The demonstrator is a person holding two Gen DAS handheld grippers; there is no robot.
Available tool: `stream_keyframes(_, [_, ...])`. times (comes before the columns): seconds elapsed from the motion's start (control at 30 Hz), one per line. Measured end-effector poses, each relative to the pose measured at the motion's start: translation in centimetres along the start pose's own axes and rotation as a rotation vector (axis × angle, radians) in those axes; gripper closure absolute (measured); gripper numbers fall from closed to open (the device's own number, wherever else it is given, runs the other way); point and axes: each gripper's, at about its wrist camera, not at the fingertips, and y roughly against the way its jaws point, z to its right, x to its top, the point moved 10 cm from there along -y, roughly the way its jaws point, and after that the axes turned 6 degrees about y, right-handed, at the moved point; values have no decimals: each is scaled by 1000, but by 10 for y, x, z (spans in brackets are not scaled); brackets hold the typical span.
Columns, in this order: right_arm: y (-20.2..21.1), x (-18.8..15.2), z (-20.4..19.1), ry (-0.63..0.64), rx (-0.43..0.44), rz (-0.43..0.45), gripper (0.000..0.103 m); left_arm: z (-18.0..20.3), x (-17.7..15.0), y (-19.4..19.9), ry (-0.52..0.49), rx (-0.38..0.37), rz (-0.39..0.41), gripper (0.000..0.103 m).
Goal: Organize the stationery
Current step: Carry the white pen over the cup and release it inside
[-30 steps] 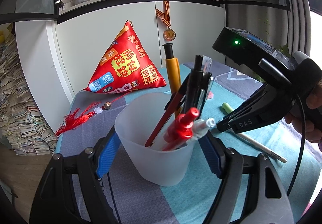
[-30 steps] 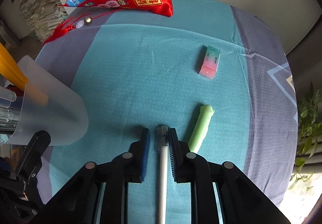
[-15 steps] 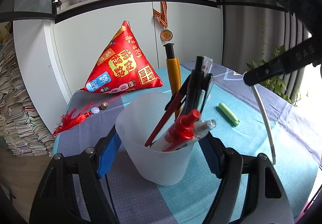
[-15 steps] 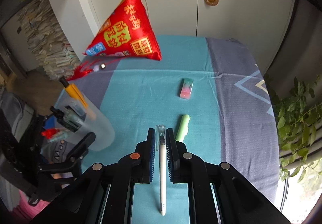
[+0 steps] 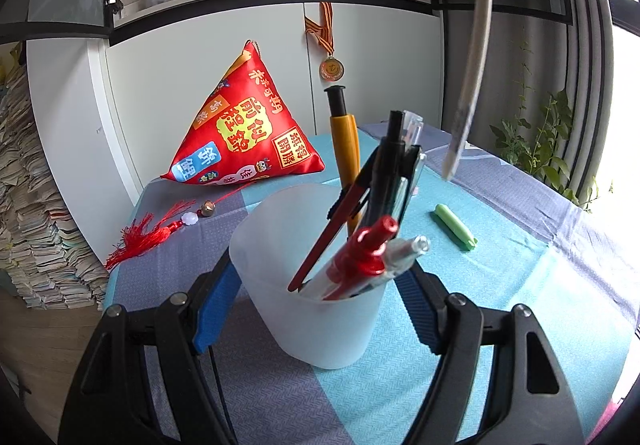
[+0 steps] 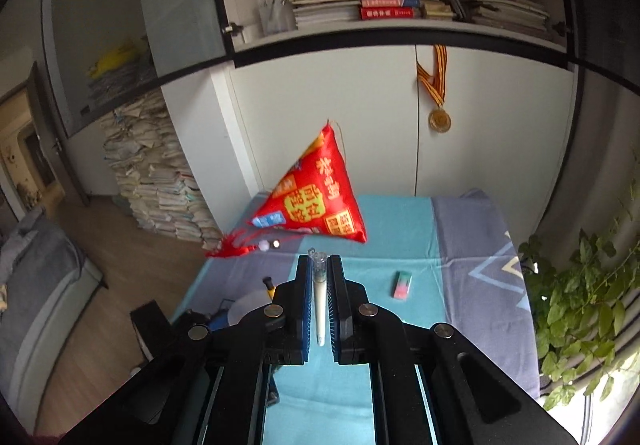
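My right gripper, clamped on the white pen, has lifted it upper right; cup, seemingly gripped left, comes next.

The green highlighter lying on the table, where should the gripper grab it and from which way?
Probably around its middle, coming down from above. The green highlighter lies flat on the tablecloth, long and thin, apart from the cup and the eraser. Setting the gripper's fingers across its narrow width should hold it steadiest.
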Motion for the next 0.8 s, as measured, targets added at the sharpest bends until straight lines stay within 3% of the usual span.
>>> stream_keyframes(0.17, [17,36,-17,7,59,104,95,0,0,0,-1,1,1,29])
stream_keyframes(0.3, [12,46,-33,17,105,126,95,0,0,0,-1,1,0,28])
stream_keyframes(0.53, [-35,29,-56,63,148,74,95,-1,0,0,-3,2,1,28])
stream_keyframes(0.8, [-84,-11,-57,80,143,-59,95,-2,0,0,-1,3,-1,28])
